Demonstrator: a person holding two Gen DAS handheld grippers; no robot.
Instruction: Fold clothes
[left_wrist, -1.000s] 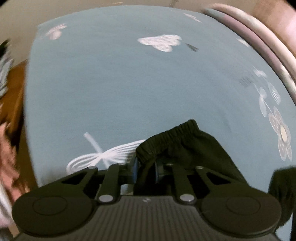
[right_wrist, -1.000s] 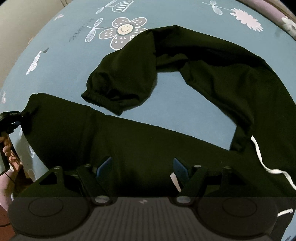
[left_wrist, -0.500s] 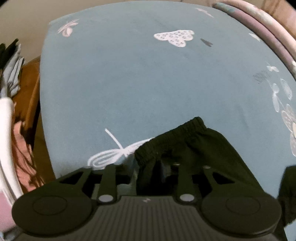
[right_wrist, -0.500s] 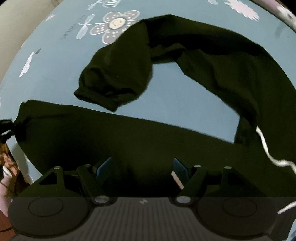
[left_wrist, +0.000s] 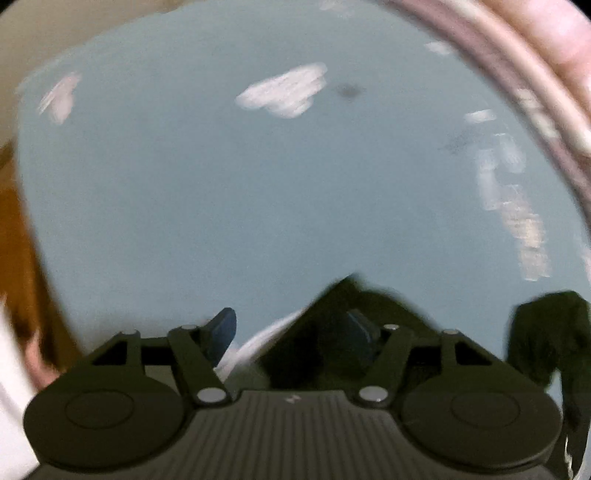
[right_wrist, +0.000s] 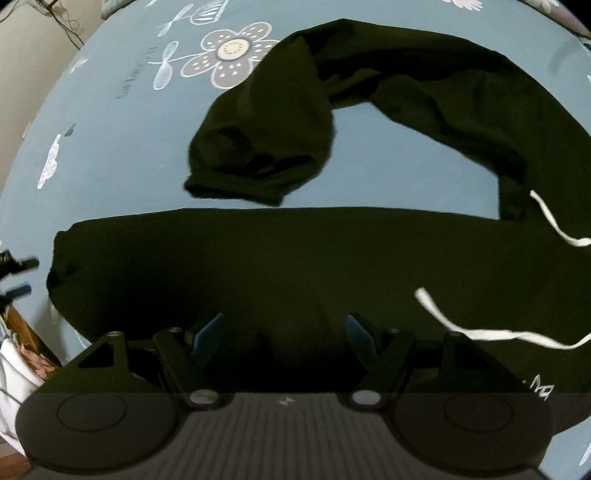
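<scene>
I see black pants (right_wrist: 295, 266) spread on a blue flowered bedsheet (right_wrist: 122, 155). 1 leg lies straight across the near part of the bed, running left to right; the other leg (right_wrist: 266, 147) curves from the far right and ends in a bunched cuff, lying apart from the near leg, so blue sheet shows between them. 2 white drawstring ends (right_wrist: 480, 332) trail at the right, which I judge marks the waist.

My right claw (right_wrist: 282, 332) hovers over the near leg, its jaws spread wide and holding nothing. My left claw (left_wrist: 291, 328) is also released; a corner of black cloth sits between its jaws, unpinched, though this view is blurred.

Far and left of the left claw, the sheet is bare, with room to move. The bed's left edge is close.
</scene>
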